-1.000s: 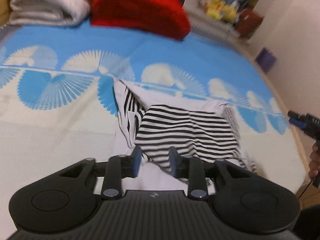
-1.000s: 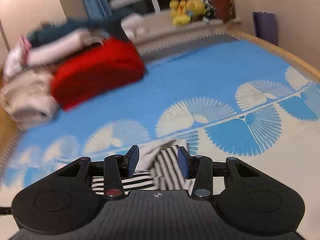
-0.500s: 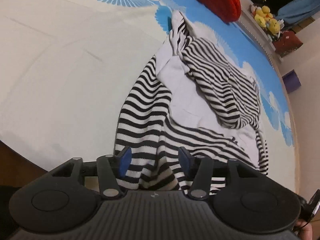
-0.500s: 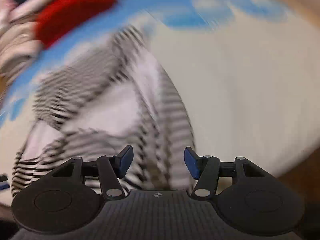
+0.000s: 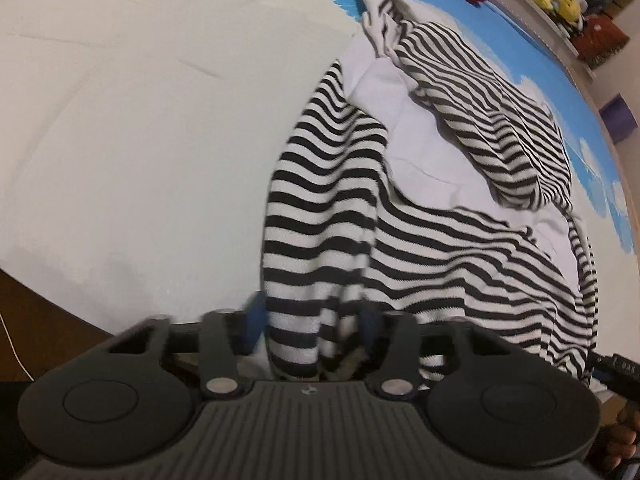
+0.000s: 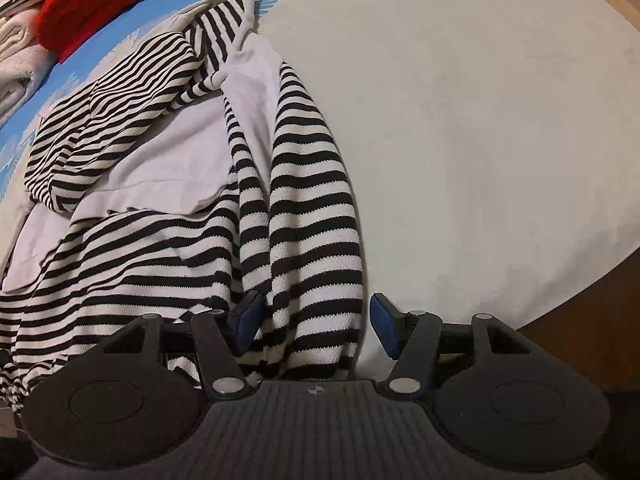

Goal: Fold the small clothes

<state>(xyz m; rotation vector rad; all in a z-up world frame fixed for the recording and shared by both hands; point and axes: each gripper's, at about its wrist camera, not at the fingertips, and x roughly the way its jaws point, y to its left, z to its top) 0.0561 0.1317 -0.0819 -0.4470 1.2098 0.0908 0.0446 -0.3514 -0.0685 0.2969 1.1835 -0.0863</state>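
The striped top was lying crumpled on the bedspread, near its front edge, black and white stripes with the plain pale lining showing through the middle where it was flopped open. One sleeve or side flap was bunched up toward the far end, close to the blue fan pattern.

Both grippers were pointed steeply down at the near hem, one at each corner, which makes sense if you want to pick the thing up by two points and shake or lay it flat before folding. The left gripper had a fold of striped fabric between its blue pads, and the jaws were closing on it. The pads were blurry, so I couldn't tell if they were actually pinching yet. The right gripper also had a hanging fold of the hem between its fingers, and those were closing too, but there was a clear gap on the right side, so no real grip there yet.

A red cushion and some folded white towels sat at the far end of the bed, well out of the way. My guess is the fold itself hadn't started; this was only the grab.
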